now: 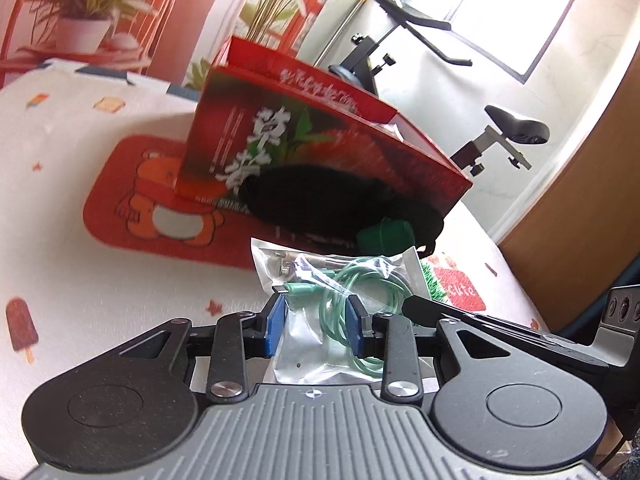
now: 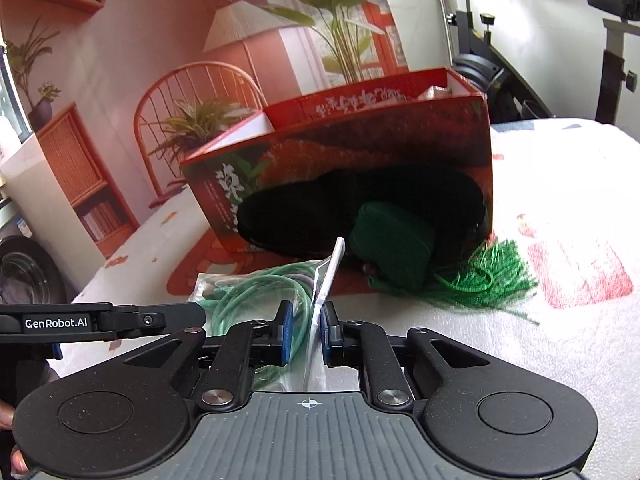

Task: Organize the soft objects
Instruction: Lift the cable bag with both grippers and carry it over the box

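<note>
A clear plastic bag (image 1: 340,276) with a coiled green cable inside lies on the white patterned cloth. My left gripper (image 1: 316,320) is open, its blue pads on either side of the bag's near end. My right gripper (image 2: 306,326) is shut on the bag's edge (image 2: 326,280), which stands up between its pads. Behind the bag, a black fuzzy soft object (image 1: 340,204) (image 2: 360,208) leans against a red open box (image 1: 320,128) (image 2: 360,136). A green fabric piece (image 2: 394,246) with green tassels (image 2: 488,276) lies in front of it.
An orange bear mat (image 1: 152,200) lies under the box. A red-printed towel (image 2: 580,268) lies at right. An exercise bike (image 1: 500,132) stands beyond the bed. The left gripper's arm (image 2: 80,322) shows at the right view's left edge.
</note>
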{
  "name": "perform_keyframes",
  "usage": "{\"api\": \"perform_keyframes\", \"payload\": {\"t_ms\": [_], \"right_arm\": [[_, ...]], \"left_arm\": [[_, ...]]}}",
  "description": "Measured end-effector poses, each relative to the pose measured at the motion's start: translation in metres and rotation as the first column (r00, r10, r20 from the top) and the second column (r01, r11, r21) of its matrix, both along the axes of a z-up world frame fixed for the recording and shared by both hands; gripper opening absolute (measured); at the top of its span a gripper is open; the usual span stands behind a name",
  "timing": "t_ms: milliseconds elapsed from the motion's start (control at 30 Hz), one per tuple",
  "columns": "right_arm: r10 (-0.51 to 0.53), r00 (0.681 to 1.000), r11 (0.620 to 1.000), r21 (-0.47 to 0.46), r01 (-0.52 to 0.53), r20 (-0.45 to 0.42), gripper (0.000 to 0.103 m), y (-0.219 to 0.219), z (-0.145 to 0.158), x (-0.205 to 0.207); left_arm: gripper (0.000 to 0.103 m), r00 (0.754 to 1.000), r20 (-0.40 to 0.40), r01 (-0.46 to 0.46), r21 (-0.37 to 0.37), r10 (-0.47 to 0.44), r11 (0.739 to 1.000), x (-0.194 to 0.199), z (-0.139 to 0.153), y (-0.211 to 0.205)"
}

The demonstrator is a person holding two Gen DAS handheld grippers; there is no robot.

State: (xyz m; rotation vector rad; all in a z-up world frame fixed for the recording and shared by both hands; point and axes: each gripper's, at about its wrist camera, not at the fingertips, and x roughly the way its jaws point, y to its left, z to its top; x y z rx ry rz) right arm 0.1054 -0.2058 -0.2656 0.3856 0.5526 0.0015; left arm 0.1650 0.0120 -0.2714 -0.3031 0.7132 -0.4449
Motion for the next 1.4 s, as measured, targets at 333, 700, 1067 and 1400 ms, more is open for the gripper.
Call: {"api": "perform_keyframes", "payload": {"t_ms": [333, 700, 1067, 1400], "right_arm": [[-0.002, 0.994, 0.999, -0.038, 0.006, 0.105, 0.013, -0.011, 0.04, 0.01], [-0.012, 0.979, 0.996, -0.082, 0.03, 0.204, 0.013, -0.04, 0.094, 0.05], [-0.001, 0.981, 0.996, -0.086, 0.018, 0.192, 0.013, -0.073, 0.106, 0.128], [0.007, 0.995, 0.998, -0.059, -0.002, 0.1, 0.013, -0.082, 0.075, 0.19]], "left_arm": [[0.034, 0.992, 0.125, 0.032, -0.001, -0.031, 0.999, 0.009, 0.046, -0.004], [0.034, 0.978, 0.205, 0.05, -0.03, -0.043, 0.998, 0.052, 0.093, -0.014], [0.034, 0.978, 0.209, 0.019, -0.003, -0.018, 1.0, 0.116, 0.105, -0.021], [0.034, 0.989, 0.146, -0.018, 0.039, 0.013, 0.999, 0.163, 0.087, -0.016]]}}
